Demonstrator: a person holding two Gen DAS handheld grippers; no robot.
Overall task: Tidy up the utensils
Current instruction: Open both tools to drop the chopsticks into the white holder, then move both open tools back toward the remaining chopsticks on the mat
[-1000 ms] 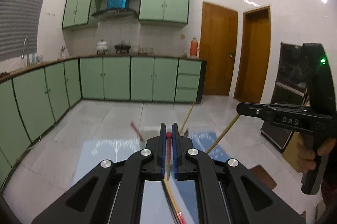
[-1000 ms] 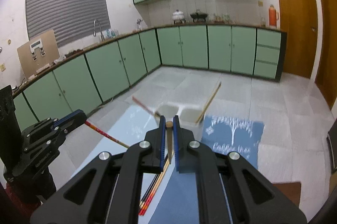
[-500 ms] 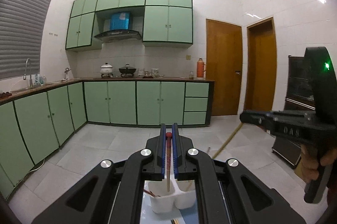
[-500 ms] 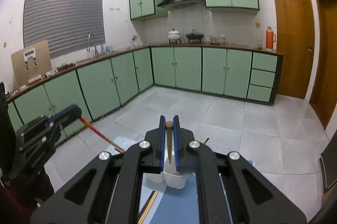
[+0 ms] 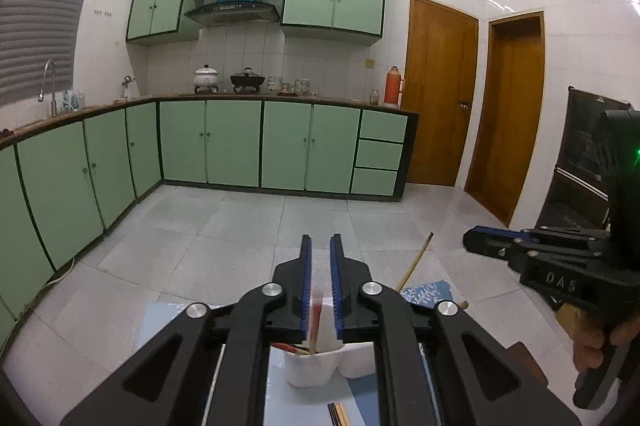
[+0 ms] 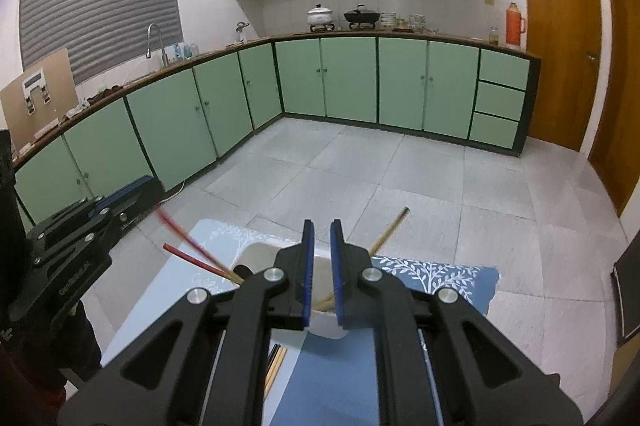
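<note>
A white two-compartment holder (image 5: 316, 366) (image 6: 260, 258) stands on blue mats. Red chopsticks (image 6: 192, 254) lean out of its left compartment, and a wooden chopstick (image 6: 388, 230) (image 5: 414, 262) leans out of the right one. My left gripper (image 5: 320, 254) is open just above the holder, with a blurred red chopstick (image 5: 316, 314) dropping between its fingers. My right gripper (image 6: 320, 238) is open and empty above the right compartment. It also shows in the left wrist view (image 5: 476, 242), and the left gripper shows in the right wrist view (image 6: 136, 190).
More chopsticks (image 6: 274, 364) (image 5: 340, 414) lie on the mat in front of the holder. A dark blue mat with white leaves (image 6: 440, 272) lies to the right. Green cabinets line the kitchen floor behind. A dark cabinet (image 5: 580, 166) stands at right.
Both grippers have opened and let go of their chopsticks, which have dropped into the holder. Both cameras tilted back down a little toward the table.
</note>
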